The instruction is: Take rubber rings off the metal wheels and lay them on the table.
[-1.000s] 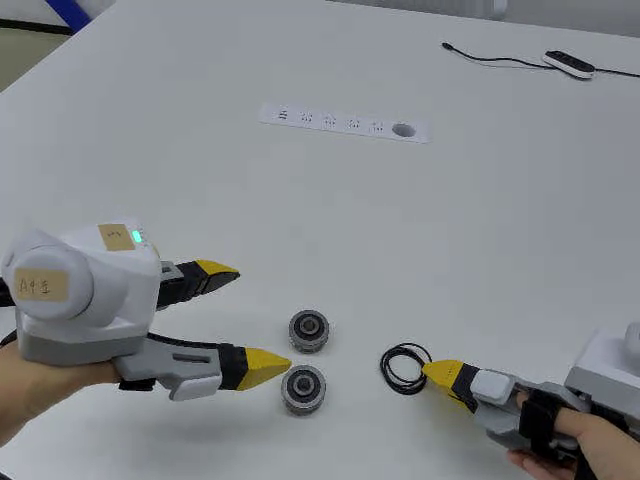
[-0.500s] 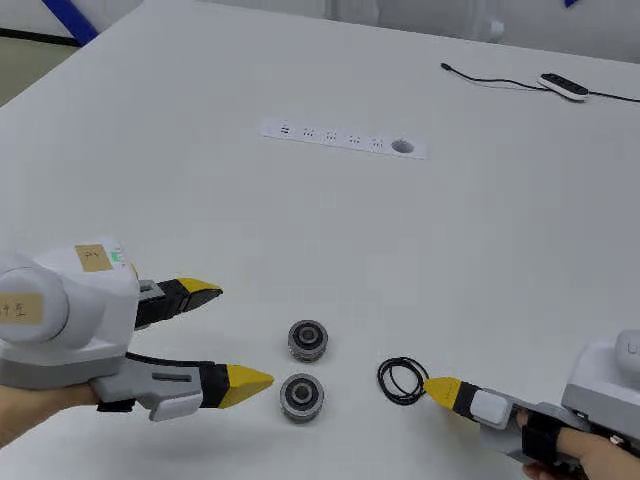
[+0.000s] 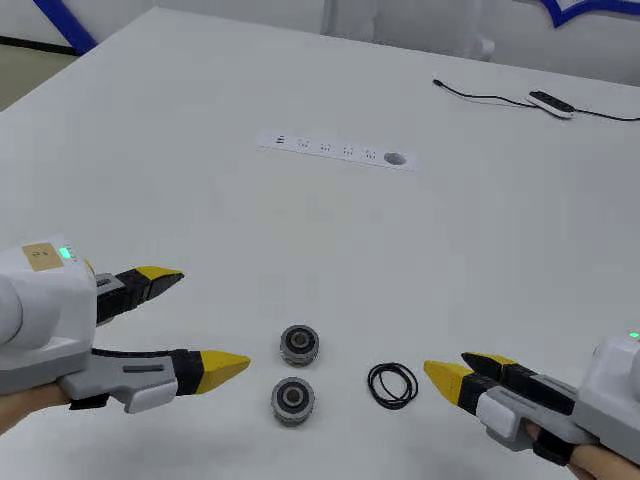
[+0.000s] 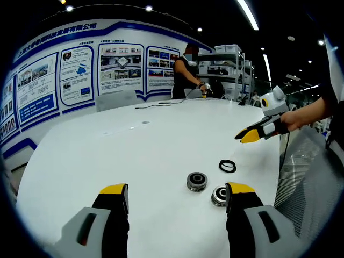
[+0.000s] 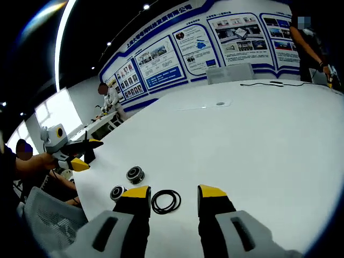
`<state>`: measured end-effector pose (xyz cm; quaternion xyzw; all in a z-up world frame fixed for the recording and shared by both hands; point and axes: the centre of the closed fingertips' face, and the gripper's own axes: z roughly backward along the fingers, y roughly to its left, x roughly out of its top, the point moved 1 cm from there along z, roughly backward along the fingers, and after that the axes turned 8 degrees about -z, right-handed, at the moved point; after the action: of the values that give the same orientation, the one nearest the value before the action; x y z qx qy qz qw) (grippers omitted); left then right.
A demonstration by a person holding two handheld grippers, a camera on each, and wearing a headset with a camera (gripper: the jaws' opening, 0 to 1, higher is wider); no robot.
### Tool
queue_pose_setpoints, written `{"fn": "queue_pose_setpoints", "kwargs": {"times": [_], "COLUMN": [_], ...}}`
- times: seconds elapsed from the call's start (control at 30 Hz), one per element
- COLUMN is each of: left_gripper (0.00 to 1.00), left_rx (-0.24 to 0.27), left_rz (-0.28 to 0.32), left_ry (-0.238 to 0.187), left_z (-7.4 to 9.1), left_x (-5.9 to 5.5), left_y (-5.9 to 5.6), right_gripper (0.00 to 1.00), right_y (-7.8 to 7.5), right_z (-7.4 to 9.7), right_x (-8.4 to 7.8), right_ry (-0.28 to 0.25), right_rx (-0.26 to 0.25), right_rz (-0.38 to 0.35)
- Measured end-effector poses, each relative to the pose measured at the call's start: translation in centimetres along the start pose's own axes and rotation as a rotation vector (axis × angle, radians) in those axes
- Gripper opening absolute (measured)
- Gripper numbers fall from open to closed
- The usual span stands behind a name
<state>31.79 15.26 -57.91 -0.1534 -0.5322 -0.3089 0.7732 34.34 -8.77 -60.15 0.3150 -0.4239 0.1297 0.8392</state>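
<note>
Black rubber rings (image 3: 392, 385) lie flat and overlapping on the white desk (image 3: 300, 220), close to its near edge; just to their left sit two metal wheels, the farther wheel (image 3: 299, 344) and the nearer wheel (image 3: 293, 400); the right tongs (image 3: 458, 366) are spread and empty, tips aimed at the rings and closest to them; the left tongs (image 3: 200, 320) gape wide, holding nothing, facing the wheels from the left; whether a ring remains on either wheel I cannot tell; if so, the left side looks better placed.
</note>
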Motion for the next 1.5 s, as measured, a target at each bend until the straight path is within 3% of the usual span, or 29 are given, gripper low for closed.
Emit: {"fn": "queue_pose_setpoints", "kwargs": {"times": [0.3, 0.53, 0.7, 0.93, 1.5], "left_gripper": [0.79, 0.82, 0.84, 0.89, 1.0], "left_rx": [0.06, 0.087, 0.08, 0.073, 0.09], "left_rz": [0.017, 0.035, 0.038, 0.045, 0.067], "left_ry": [-0.03, -0.045, -0.043, -0.032, -0.008], "left_z": [1.1, 1.5, 1.6, 1.7, 1.9], "left_x": [0.4, 0.4, 0.1, -0.6, -1.9], "left_y": [1.1, 1.4, 1.0, 0.4, 0.7], "right_gripper": [0.43, 0.45, 0.48, 0.54, 0.66], "right_y": [-2.2, -3.3, -3.9, -3.8, -3.7], "right_z": [2.3, 3.8, 4.2, 4.5, 3.9], "right_x": [-0.2, -0.5, -0.9, -0.7, 0.0], "right_ry": [-0.003, -0.016, 0.005, 0.007, 0.016], "right_rx": [-0.079, -0.119, -0.143, -0.144, -0.138], "right_rz": [0.082, 0.086, 0.115, 0.122, 0.19]}}
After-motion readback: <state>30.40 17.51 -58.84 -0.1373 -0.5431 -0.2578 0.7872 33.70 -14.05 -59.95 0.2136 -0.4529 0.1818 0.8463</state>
